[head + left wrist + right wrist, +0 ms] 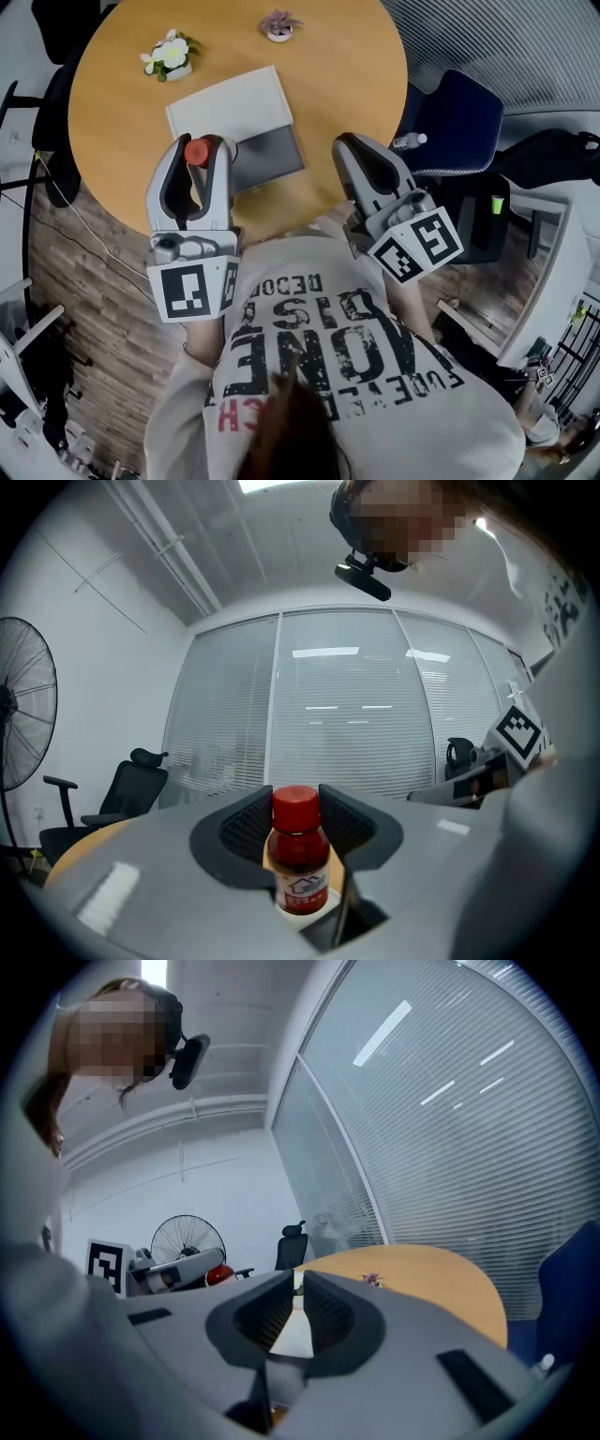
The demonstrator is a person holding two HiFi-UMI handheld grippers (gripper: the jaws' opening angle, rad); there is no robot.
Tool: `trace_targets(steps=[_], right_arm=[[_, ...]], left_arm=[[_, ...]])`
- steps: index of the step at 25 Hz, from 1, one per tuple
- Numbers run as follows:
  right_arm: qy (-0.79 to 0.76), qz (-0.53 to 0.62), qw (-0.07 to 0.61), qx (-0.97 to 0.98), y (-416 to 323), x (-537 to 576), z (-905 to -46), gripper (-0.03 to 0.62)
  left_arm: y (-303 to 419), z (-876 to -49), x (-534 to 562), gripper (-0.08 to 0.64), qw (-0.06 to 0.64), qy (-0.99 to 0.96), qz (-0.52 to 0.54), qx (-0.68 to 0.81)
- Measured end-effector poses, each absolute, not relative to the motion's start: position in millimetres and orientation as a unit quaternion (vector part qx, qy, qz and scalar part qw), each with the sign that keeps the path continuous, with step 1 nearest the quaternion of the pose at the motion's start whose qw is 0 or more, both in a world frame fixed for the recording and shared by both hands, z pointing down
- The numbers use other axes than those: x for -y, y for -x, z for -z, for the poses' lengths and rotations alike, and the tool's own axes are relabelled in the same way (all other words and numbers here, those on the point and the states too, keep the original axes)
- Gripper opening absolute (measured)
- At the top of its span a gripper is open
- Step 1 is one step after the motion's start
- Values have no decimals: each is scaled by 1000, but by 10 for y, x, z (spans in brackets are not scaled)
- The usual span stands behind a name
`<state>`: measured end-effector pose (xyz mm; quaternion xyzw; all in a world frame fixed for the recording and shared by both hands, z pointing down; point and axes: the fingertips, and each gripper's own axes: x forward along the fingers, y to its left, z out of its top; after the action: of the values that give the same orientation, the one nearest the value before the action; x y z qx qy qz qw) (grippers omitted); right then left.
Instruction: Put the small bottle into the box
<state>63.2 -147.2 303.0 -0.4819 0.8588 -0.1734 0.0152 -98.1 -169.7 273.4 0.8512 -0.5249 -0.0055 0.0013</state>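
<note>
My left tongs point(198, 161) pinch the small bottle point(301, 847) high on its body, just under the red cap point(196, 150). The bottle is upright and hangs over the near edge of the table point(347, 84), just left of the box point(272, 155).

My right tongs point(292, 1312) are pressed almost together and carry nothing.

Risks, as I judge them:
- The grip sits high, so the bottle may swing or slide down if I tilt it.
- If I let go too early, the bottle may strike the box's near rim and roll off the near edge.

The box is open. Its grey inside looks empty where my tongs do not cover it, and the white lid point(230, 105) lies back beyond it.

Two small flower pots, one white-flowered point(169, 58) and one purple point(278, 26), stand at the far edge, well apart from the box.
</note>
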Motion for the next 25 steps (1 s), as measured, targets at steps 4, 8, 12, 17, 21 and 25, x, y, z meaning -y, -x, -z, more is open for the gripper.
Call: trace_targets(steps=[4,8,12,17,21,25], right_arm=[[490,179,11,-853,-668,1457,-3088,31],[496,186,11,-848,-744,1413,-3126,31],[499,195,9,-845,-773,1396,-3191,31],[499,204,8,-842,-778,1456,-3296,31],[498,212,9,-840,-769,1492,-3391,31],[497,225,9,-838,-754,1501,-3507,31]], left_arm=[[849,-2813,1748,161,11,-862,6,507],[689,-2854,1757,161,17,-869,5,494],[597,-2965,1778,160,20,-874,-7,486],[524,-3223,1850,161,26,-877,-28,479],[479,-3436,1890,160,37,-878,-39,475],[414,-3642,1918,160,44,-881,-53,468]])
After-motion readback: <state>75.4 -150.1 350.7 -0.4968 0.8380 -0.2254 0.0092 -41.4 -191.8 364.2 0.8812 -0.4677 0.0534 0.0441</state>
